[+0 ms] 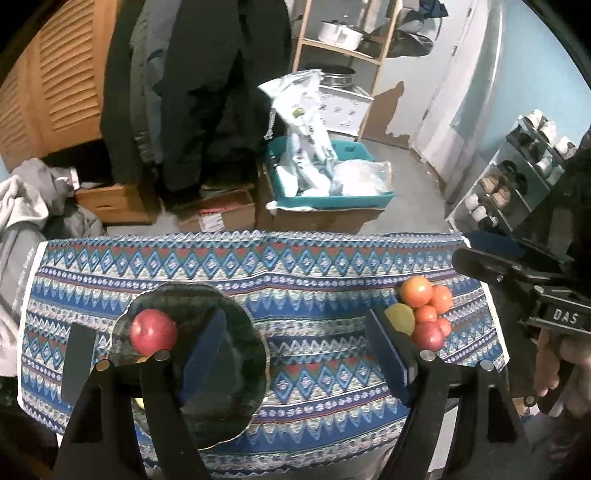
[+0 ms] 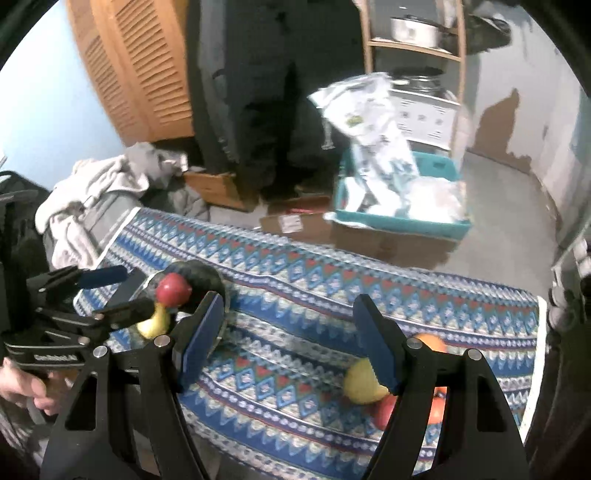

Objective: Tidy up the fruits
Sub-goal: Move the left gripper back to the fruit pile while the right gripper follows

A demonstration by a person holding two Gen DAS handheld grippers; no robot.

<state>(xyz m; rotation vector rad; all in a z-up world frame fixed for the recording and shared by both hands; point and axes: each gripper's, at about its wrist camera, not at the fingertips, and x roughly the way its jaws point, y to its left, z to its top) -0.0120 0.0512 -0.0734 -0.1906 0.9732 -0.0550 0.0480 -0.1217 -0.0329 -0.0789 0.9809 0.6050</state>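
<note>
A cluttered home storeroom: hanging coats, shoe rack, louvred wardrobe, pots on shelving.

Both views dimly lit; cool, flat indoor light, source not seen. Strong fisheye bending noted, black vignette at the corners. Motion blur seen throughout, heavier in the right wrist view: white bag smeared, patterned tablecloth softened. Hanging dark coats lost to near black. Shadows on tablecloth faint; no glare recorded

Both tools, left tool and right tool, point steeply downward, jaws apart, empty.
</note>
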